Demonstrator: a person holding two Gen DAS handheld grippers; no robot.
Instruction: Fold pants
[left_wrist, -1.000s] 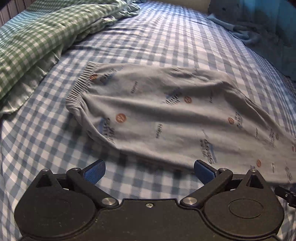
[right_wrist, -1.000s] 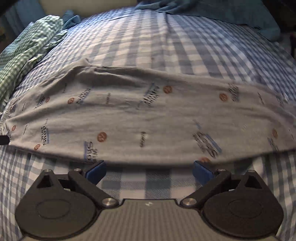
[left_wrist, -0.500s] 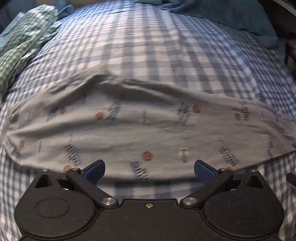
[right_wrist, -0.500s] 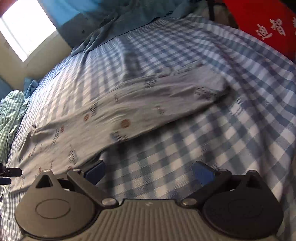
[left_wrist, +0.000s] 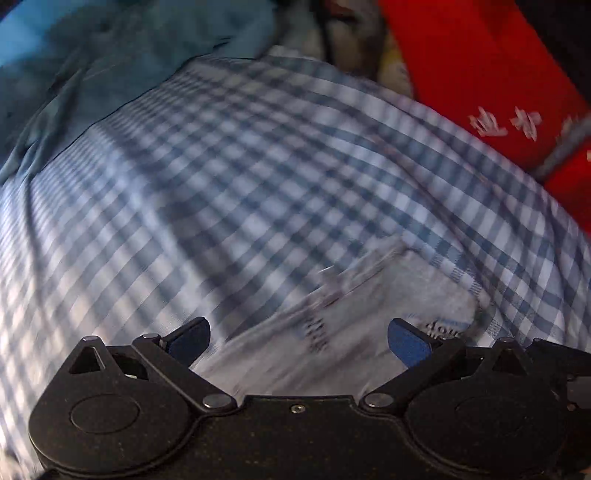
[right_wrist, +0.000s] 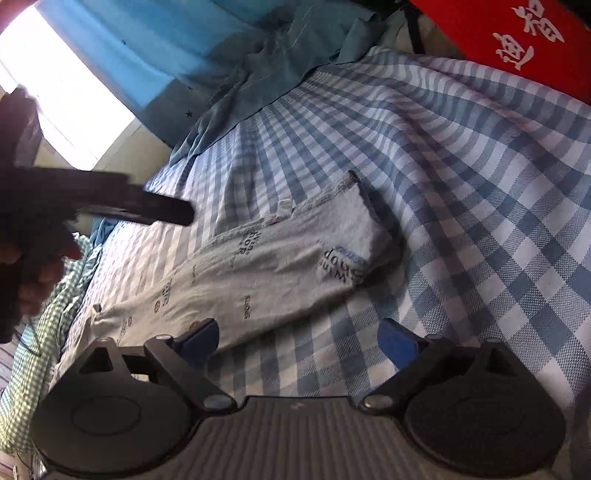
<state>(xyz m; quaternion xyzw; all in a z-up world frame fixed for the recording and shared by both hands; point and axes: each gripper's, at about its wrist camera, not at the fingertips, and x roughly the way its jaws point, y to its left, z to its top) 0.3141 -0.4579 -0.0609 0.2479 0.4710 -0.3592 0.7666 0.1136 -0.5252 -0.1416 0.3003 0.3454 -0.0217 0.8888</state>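
Note:
Light grey printed pants (right_wrist: 258, 266) lie flat on the blue checked bed sheet (right_wrist: 461, 206), their leg end toward the upper right. My right gripper (right_wrist: 299, 336) hovers low at the pants' near edge. Its jaws are closing with only sheet and the cloth's edge between them, and nothing is gripped. In the blurred left wrist view, the pants' leg end (left_wrist: 388, 295) lies between the wide-open fingers of my left gripper (left_wrist: 298, 334), which do not press on it. A hand holds the left tool's dark body (right_wrist: 159, 208) above the bed at the left.
A teal blanket (right_wrist: 280, 62) is heaped at the far side of the bed. A red cloth with white characters (right_wrist: 517, 40) stands at the far right. Green checked bedding (right_wrist: 44, 350) lies at the left edge. A bright window (right_wrist: 62, 99) is at the upper left.
Both views have swung along the pants to the leg end. The left gripper has travelled from the waistband side across the bed. The right fingers stand slightly closer together.

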